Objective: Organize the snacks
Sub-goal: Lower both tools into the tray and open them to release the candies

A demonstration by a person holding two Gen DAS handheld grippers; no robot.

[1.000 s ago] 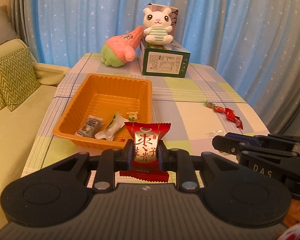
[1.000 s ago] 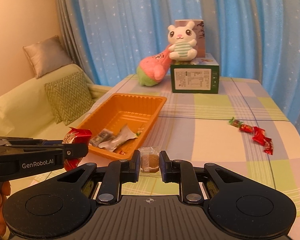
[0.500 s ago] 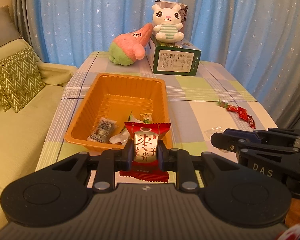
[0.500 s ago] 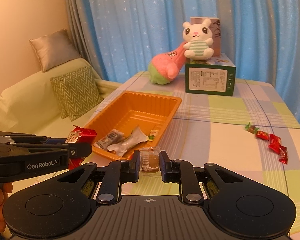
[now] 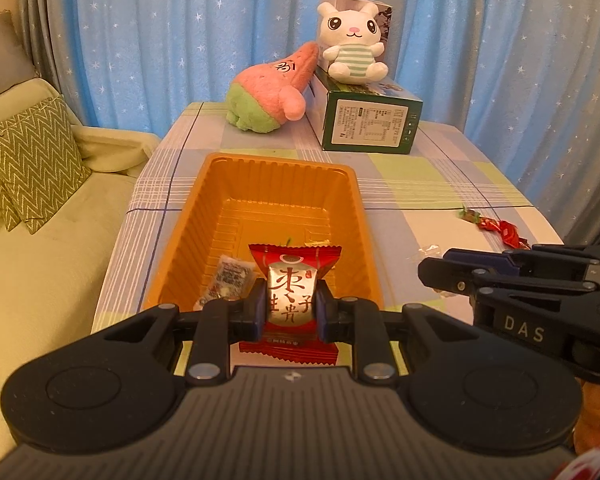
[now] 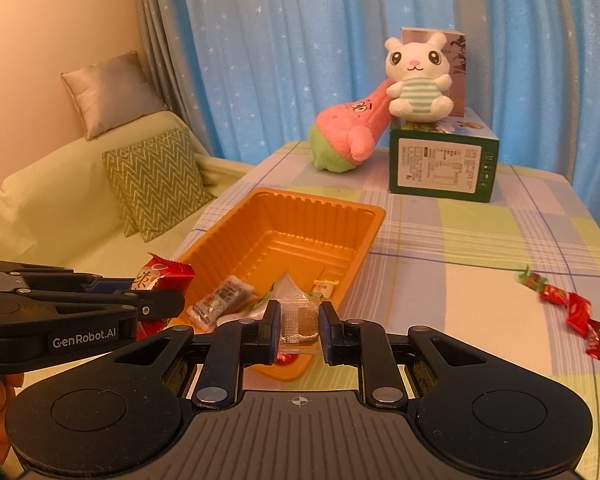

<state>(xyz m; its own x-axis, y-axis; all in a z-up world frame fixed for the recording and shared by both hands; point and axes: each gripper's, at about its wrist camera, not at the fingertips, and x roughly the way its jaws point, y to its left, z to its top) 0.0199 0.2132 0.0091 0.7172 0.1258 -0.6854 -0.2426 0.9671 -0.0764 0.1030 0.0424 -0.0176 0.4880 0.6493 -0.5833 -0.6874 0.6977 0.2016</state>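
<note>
Two hand-held grippers are in view, each clenched on one snack. In the lower centre of the left wrist view, the left hand-held gripper (image 5: 291,307) grasps a red date-candy packet (image 5: 291,300) upright between its pads, above the near end of the orange tray (image 5: 352,216). In the lower centre of the right wrist view, the right hand-held gripper (image 6: 299,326) grasps a clear-wrapped brown candy (image 6: 300,322) over the tray's near right corner.

One tray sits on the checked worktop (image 6: 460,280); inside it at least three wrapped snacks lie near the front, among them a grey-printed packet (image 6: 222,300), a white wrapper (image 6: 284,284) and a small yellow sachet (image 6: 325,287).

At the right of the worktop a loose cluster of red-wrapped candies (image 6: 572,308) lies well apart from the tray; their exact count cannot be told.

At the upper centre stand two plush toys: a pink star plush (image 5: 270,88) and a white bunny plush (image 5: 352,46) seated on one green box (image 5: 370,126).
</note>
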